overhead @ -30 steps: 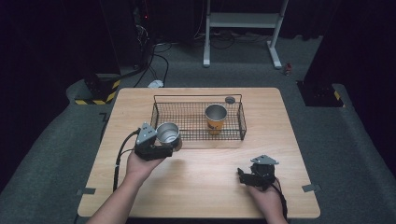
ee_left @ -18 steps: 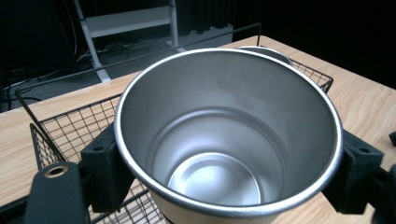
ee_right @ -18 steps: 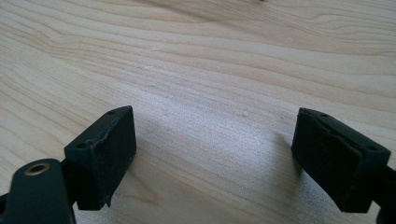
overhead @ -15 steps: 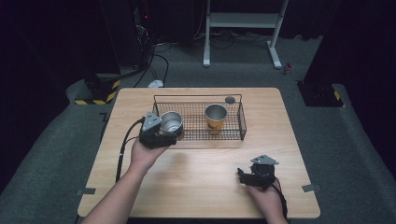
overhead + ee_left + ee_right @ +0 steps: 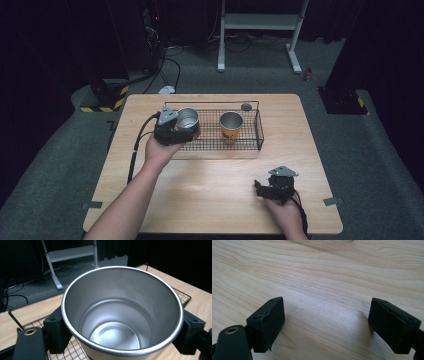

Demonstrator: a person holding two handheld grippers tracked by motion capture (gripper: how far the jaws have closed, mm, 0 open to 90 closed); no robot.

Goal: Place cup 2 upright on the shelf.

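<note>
Left tool [image 5: 176, 131] clamped steel cup [image 5: 120, 312] over basket [image 5: 250, 145]; lower it level; right tool [image 5: 332, 322] sat unclenched.

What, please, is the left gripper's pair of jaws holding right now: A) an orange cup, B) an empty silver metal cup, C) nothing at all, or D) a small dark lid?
B: the left gripper has its jaws clamped on either side of the silver cup, whose shiny inside is empty, above the wire basket.
</note>
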